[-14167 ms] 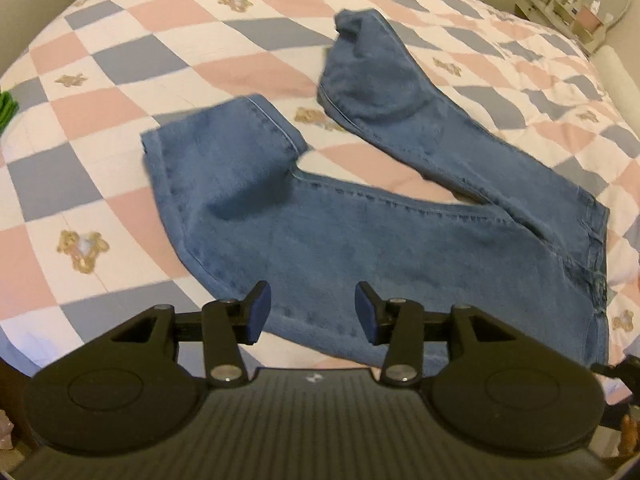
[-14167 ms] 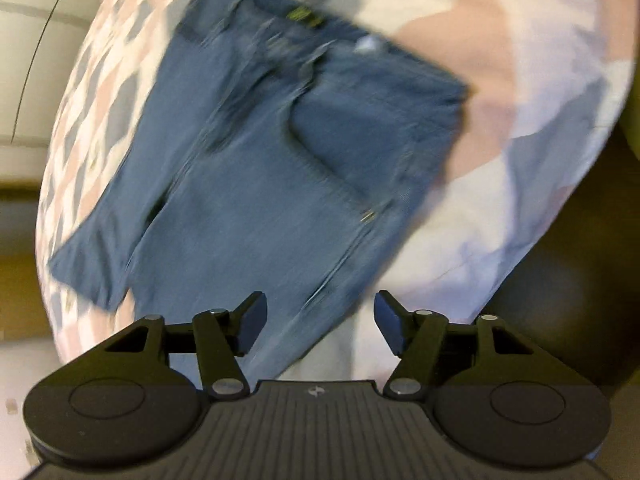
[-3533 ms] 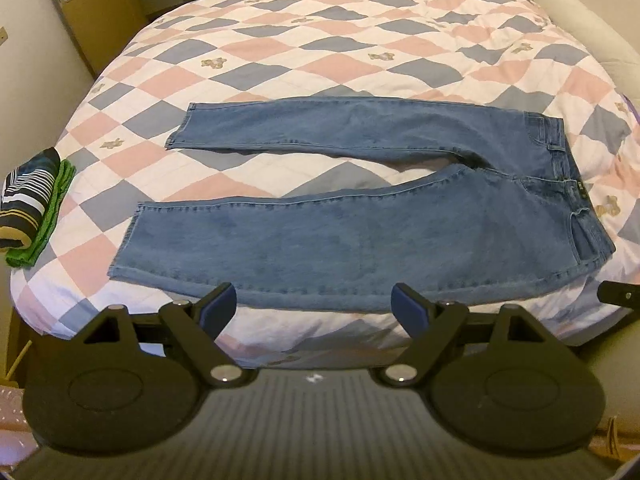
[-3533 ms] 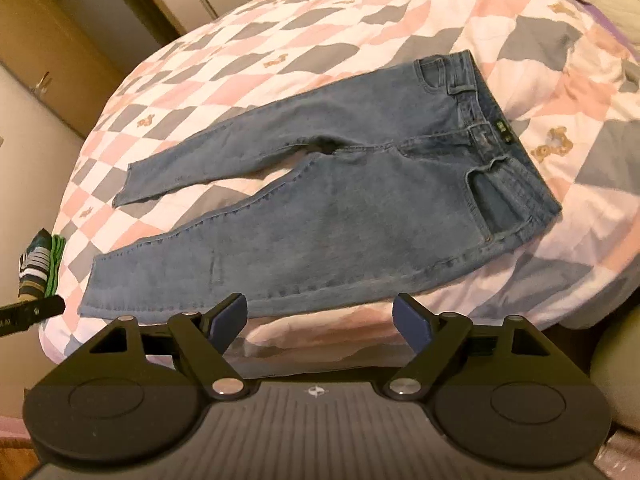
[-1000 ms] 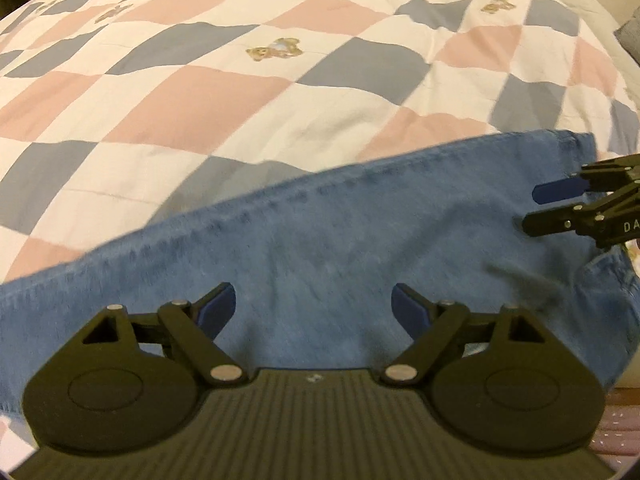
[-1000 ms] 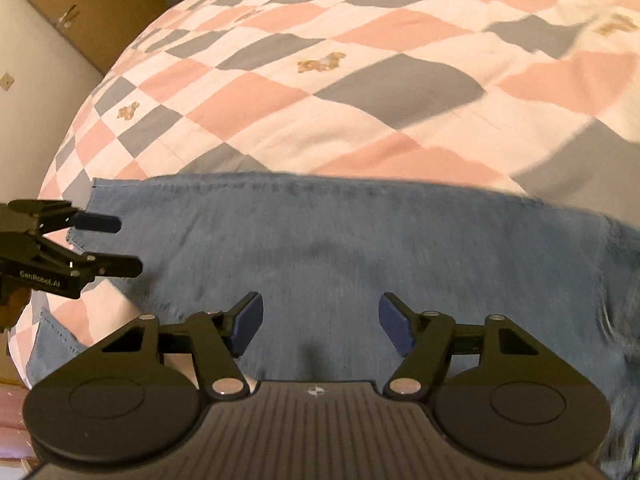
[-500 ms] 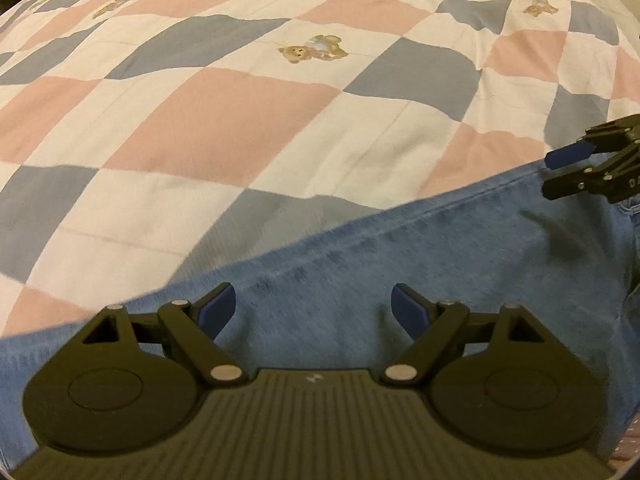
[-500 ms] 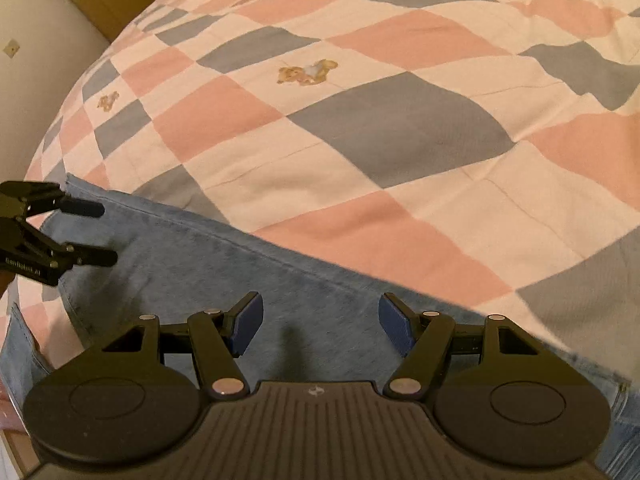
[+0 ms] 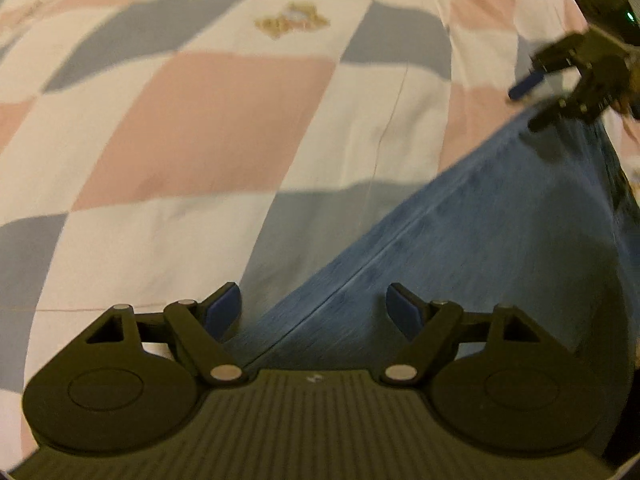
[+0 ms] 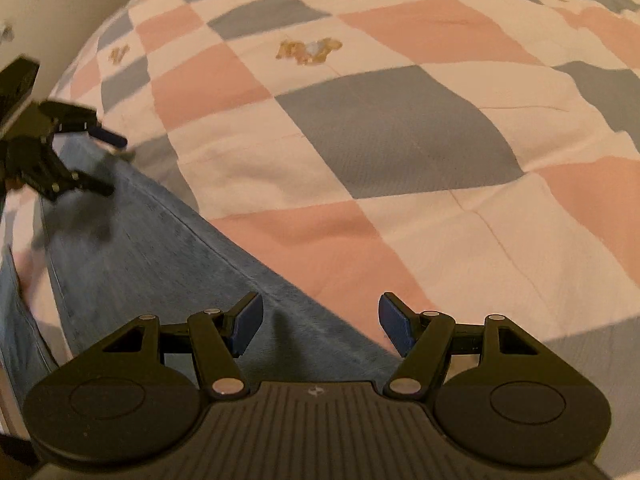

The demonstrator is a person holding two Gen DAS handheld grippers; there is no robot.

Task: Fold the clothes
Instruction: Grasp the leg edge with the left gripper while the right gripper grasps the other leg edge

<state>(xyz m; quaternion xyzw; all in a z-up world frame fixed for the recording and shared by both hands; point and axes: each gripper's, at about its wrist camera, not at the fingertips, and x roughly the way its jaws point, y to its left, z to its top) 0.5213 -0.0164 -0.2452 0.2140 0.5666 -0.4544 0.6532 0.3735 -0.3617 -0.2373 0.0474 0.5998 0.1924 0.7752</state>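
Jeans (image 9: pixel 500 240) leg stretches lengthwise between left gripper (image 9: pixel 312 312), closing, and unclenched right gripper (image 10: pixel 320 324).

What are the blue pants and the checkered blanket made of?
The blue pants look like denim: faded matte blue with a stitched seam along the leg edge. The checkered blanket looks like soft quilted cotton, though the fibre can't be told for sure: a matte surface with thin stitch lines, gentle puffing, and printed pink, grey and white diamonds with little bears.
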